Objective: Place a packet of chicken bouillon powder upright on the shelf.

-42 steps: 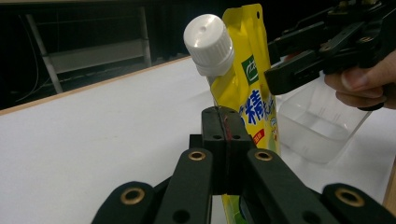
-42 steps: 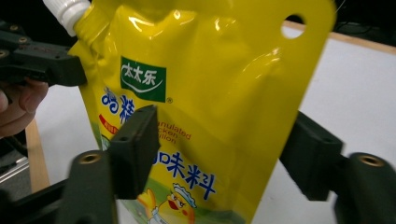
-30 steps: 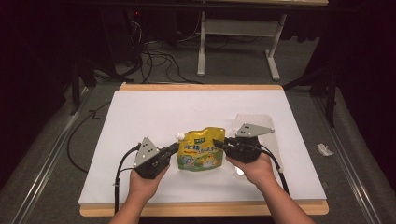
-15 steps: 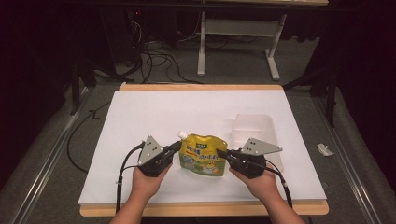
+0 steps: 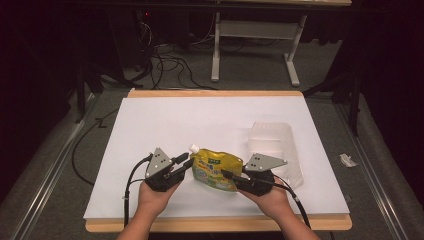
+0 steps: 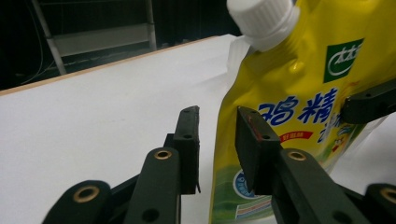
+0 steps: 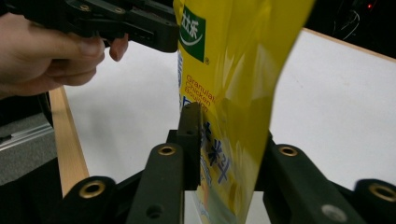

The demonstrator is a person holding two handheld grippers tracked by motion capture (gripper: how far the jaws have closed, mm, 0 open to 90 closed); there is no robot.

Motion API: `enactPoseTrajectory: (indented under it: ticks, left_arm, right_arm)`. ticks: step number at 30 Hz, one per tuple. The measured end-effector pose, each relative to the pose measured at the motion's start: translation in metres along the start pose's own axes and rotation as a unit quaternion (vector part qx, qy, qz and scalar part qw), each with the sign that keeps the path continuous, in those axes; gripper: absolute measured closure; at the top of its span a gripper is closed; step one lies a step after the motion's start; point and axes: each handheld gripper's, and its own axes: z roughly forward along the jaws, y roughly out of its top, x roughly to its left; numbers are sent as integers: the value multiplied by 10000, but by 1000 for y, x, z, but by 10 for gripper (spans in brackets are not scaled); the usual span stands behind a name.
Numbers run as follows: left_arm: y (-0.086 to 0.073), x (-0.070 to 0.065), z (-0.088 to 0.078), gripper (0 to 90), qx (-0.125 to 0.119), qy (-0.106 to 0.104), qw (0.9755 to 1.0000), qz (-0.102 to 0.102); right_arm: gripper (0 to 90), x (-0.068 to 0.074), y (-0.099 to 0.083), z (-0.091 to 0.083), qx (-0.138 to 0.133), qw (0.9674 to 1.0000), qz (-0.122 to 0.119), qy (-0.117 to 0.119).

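A yellow spouted pouch (image 5: 215, 171) is standing near the white table's (image 5: 200, 120) front edge. The left gripper (image 6: 217, 140), jaws just opening, is straddling its edge loosely, while the right gripper (image 7: 229, 140) is pinching the opposite side.

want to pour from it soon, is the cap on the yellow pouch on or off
On. The white screw cap sits closed over the spout at the top corner of the yellow plastic pouch.

Yellow pouch (image 6: 299, 116) between parted jaws.
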Motion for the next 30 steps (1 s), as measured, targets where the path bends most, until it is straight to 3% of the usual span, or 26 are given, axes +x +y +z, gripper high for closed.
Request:
enactPoseTrajectory:
  ticks: [5, 8, 15, 20, 25, 30]
  left_arm:
    - [-1, 1, -2, 643, 96, -2, 9999, -63]
    - [-1, 0, -2, 612, 131, 34, 9998, -159]
    - [-15, -1, -13, 534, 390, 280, 9988, -77]
    - [-19, 5, -16, 490, 207, 226, 9991, -276]
    - [-20, 5, -15, 443, 270, 276, 9992, -117]
    - [-21, 8, -14, 402, 305, 299, 9990, -109]
  right_arm:
    - [867, 1, 0, 4, 38, 10000, 65, -6]
    - [883, 1, 0, 4, 36, 10000, 64, 18]
    - [900, 5, -1, 3, -32, 9999, -117, 30]
    - [900, 6, 2, -1, -158, 9997, -128, 135]
    - [900, 2, 3, -6, -247, 9994, -114, 216]
    - [900, -2, 4, -10, -313, 9992, -130, 224]
